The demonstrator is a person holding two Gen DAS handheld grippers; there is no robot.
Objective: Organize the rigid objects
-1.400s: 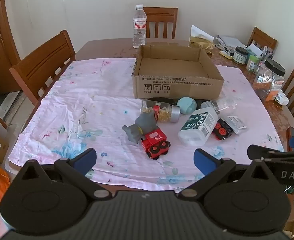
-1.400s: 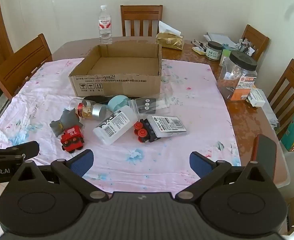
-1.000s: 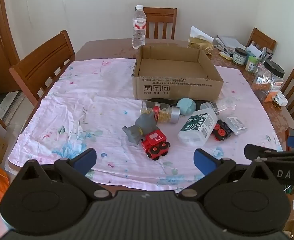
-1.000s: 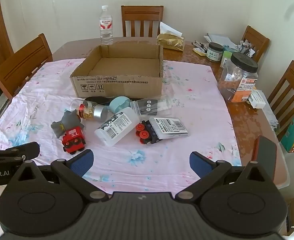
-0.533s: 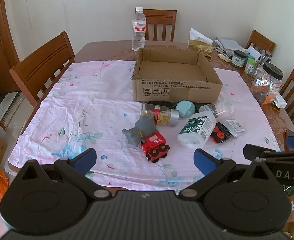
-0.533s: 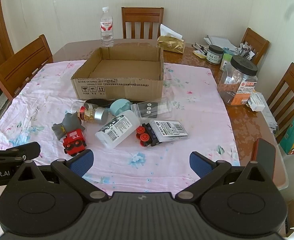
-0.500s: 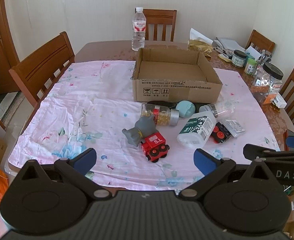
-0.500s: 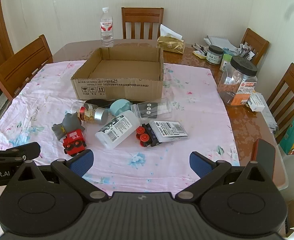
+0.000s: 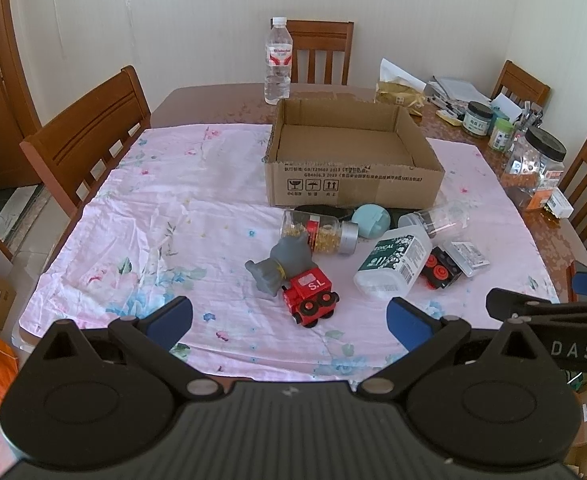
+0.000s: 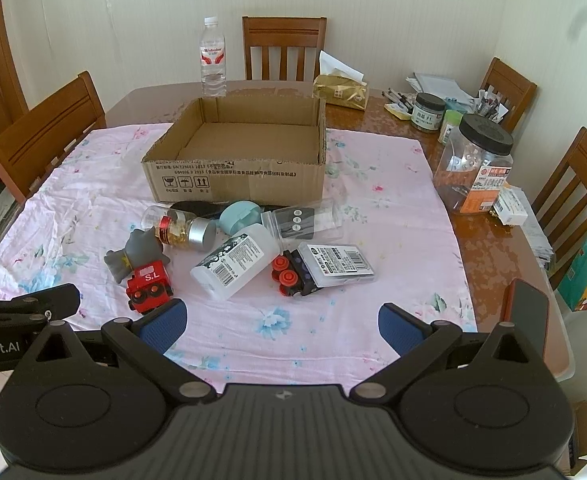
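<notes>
Since 1.4 s ago both views have drawn back a little from the table, so the cluster of objects sits slightly farther off, and nothing on the cloth has shifted. We hold the left gripper [image 9: 289,320] and the right gripper [image 10: 279,322] above the near edge of the pink floral cloth [image 9: 165,216], each with its 2 blue-padded fingers spread wide and nothing between them. Ahead of us the cardboard box [image 9: 353,164] stands open-topped, its printed long side facing us. Just in front of it lie the objects: a capsule jar [image 9: 321,232] on its side with its long axis running left to right and its silver cap to the right, a white bottle [image 9: 393,266] lying diagonally with its base toward us, and a clear jar [image 9: 437,218] on its side behind it. The red toy train [image 9: 311,294] stands on its wheels touching a grey toy figure [image 9: 281,266]. A teal round case [image 9: 371,220] rests beside the capsule jar's cap, and a black block with red studs [image 9: 439,272] lies against a flat clear case [image 9: 467,254].
</notes>
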